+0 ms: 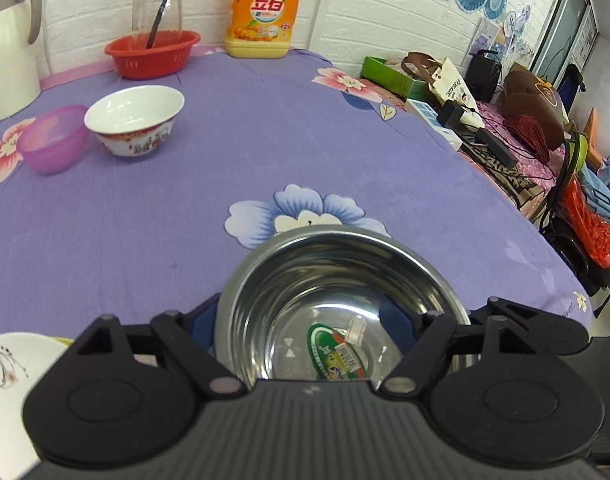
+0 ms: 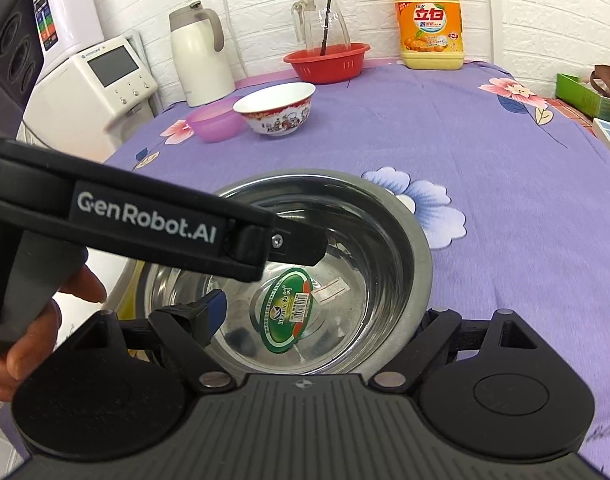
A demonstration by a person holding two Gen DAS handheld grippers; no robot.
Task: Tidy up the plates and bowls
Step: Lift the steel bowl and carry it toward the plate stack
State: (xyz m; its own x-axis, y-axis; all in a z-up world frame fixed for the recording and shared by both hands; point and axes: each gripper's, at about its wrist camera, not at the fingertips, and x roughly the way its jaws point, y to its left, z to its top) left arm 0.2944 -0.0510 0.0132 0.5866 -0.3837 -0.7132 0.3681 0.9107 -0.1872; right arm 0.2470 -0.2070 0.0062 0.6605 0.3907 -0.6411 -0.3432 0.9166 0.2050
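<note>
A steel bowl (image 1: 337, 300) with a green sticker inside sits at the near edge of the purple cloth; it also shows in the right wrist view (image 2: 345, 248). My left gripper (image 1: 305, 320) is wide open around it, one blue pad (image 1: 203, 320) outside the left wall and the other inside the bowl. My right gripper (image 2: 325, 316) is open too, its left finger (image 2: 213, 308) inside the bowl and its right finger outside the rim. A white patterned bowl (image 1: 135, 120) and a purple plastic bowl (image 1: 53, 138) stand at the far left. A white plate (image 1: 5, 376) lies at the near left.
A red basket (image 1: 153, 54) with a glass jug (image 1: 157, 0), a yellow detergent bottle (image 1: 263, 12) and a white kettle (image 1: 9, 44) line the back wall. Clutter fills a side table (image 1: 485, 128) on the right. A white appliance (image 2: 93, 84) stands left of the table.
</note>
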